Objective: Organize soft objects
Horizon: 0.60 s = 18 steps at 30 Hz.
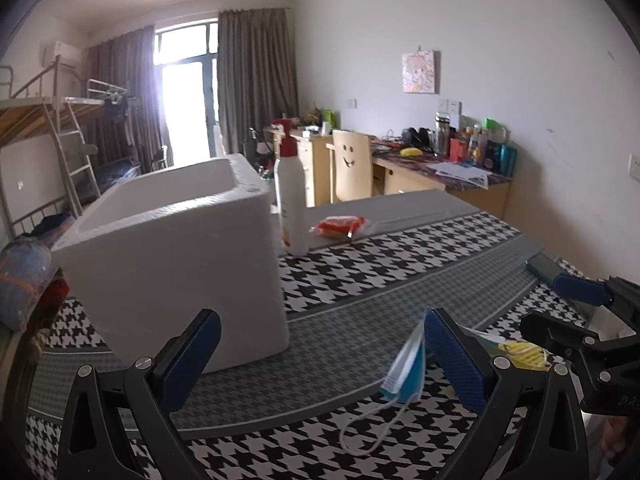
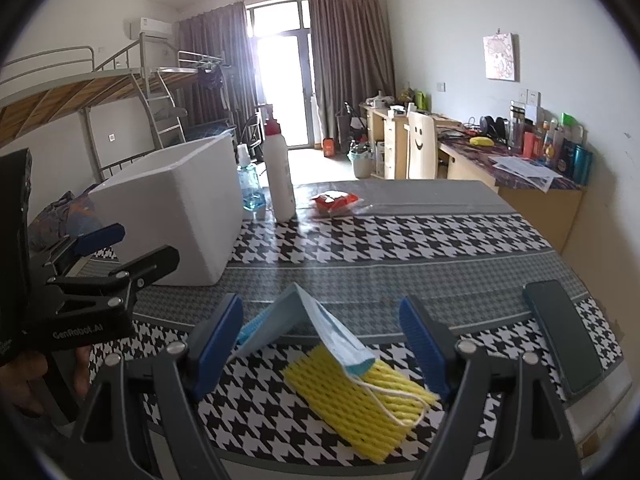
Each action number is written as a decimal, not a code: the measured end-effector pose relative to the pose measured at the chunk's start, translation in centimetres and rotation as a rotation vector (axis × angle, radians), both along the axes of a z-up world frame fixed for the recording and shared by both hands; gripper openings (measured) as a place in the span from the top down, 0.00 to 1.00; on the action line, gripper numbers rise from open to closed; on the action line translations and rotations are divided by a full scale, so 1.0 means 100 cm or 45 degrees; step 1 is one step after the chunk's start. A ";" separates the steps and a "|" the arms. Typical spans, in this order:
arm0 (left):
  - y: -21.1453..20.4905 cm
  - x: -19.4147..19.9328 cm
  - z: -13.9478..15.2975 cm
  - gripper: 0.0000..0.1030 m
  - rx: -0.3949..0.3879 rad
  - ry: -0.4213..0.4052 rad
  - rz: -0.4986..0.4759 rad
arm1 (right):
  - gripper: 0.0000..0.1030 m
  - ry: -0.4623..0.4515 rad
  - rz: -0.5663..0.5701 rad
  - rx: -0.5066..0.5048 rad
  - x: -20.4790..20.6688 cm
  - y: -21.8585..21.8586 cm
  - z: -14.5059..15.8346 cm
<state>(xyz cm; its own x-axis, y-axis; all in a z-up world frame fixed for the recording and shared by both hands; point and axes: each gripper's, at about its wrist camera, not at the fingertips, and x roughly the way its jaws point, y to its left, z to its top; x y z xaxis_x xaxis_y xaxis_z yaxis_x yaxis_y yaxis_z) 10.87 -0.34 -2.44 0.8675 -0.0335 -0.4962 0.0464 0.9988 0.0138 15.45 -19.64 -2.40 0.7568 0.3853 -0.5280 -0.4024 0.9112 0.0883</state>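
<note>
From the left wrist view, the left tool [image 1: 320,356] hangs with its fingers spread wide over the houndstooth-covered worktop [image 1: 384,276], nothing pressed between the pads. A folded blue face mask [image 1: 406,372] lies against the inner face of the right-hand finger, its white ear loop trailing onto the cloth toward the near edge; whether the finger actually touches it is hard to tell. The white foam box [image 1: 172,256] stands open-topped just ahead on the left, crowding that side, while the middle of the cloth to its right is open. A white bottle with a red cap [image 1: 291,200] stands just beside the box's far corner, and a red packet [image 1: 339,226] lies near it. The yellow foam net [image 1: 524,354] is mostly hidden behind the finger and the right tool [image 1: 576,312], which enters from the right edge. From the right wrist view, the right tool [image 2: 320,344] is likewise spread, empty, its fingers either side of the mask [image 2: 320,328], which stands tented on its fold and overlaps the far end of the yellow foam net [image 2: 360,396]. A dark phone [image 2: 560,340] lies near the worktop's right edge, outside the right finger. The foam box [image 2: 172,212] sits far left, partly covered by the left tool [image 2: 108,248]; a blue bottle [image 2: 250,186] peeks from behind the box.
</note>
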 end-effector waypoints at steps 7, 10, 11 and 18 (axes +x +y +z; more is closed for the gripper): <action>-0.010 0.005 -0.009 0.01 -0.008 0.039 -0.042 | 0.19 0.020 -0.015 -0.012 -0.006 -0.008 -0.009; -0.014 0.007 -0.013 0.01 -0.004 0.060 -0.071 | 0.19 0.031 -0.017 -0.022 -0.008 -0.010 -0.013; -0.015 0.007 -0.014 0.01 -0.003 0.068 -0.082 | 0.19 0.037 -0.019 -0.025 -0.009 -0.011 -0.014; -0.024 0.012 -0.025 0.01 0.006 0.132 -0.126 | 0.19 0.086 -0.047 -0.044 -0.008 -0.021 -0.026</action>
